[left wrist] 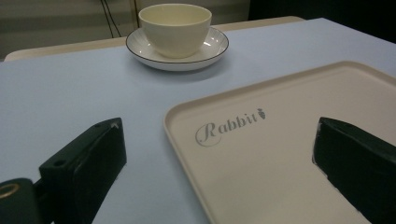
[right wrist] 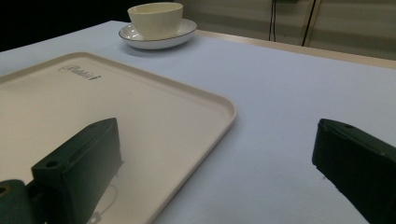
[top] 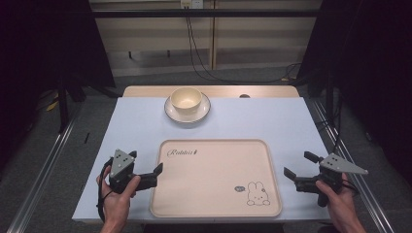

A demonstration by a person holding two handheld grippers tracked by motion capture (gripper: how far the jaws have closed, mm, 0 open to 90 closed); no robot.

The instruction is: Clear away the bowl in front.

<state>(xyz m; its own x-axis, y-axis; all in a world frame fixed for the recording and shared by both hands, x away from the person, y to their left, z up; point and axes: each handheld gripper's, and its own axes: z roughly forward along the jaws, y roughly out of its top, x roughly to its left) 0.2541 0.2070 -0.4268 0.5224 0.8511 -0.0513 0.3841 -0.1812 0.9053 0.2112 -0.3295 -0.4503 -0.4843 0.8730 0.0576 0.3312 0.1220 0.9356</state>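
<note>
A cream tray (top: 214, 170) printed with "Rabbit" and a small bunny lies on the near half of the table. At the far middle a cream bowl (top: 186, 98) stands on a white saucer (top: 168, 109). My left gripper (top: 145, 161) is open at the tray's left edge, with nothing between its jaws. My right gripper (top: 300, 165) is open just right of the tray, also with nothing in it. In the left gripper view, the left gripper (left wrist: 218, 128) straddles the tray (left wrist: 280, 154) rim, bowl (left wrist: 175, 28) beyond. In the right gripper view, the right gripper (right wrist: 215, 126) spans the tray (right wrist: 140, 107) corner.
A pale blue mat (top: 136, 126) covers the table, and a wooden strip (top: 145, 91) shows along its far edge. Metal rails (top: 43, 170) run along both sides of the table. Cables (top: 199, 63) hang behind it. Dark curtains stand left and right.
</note>
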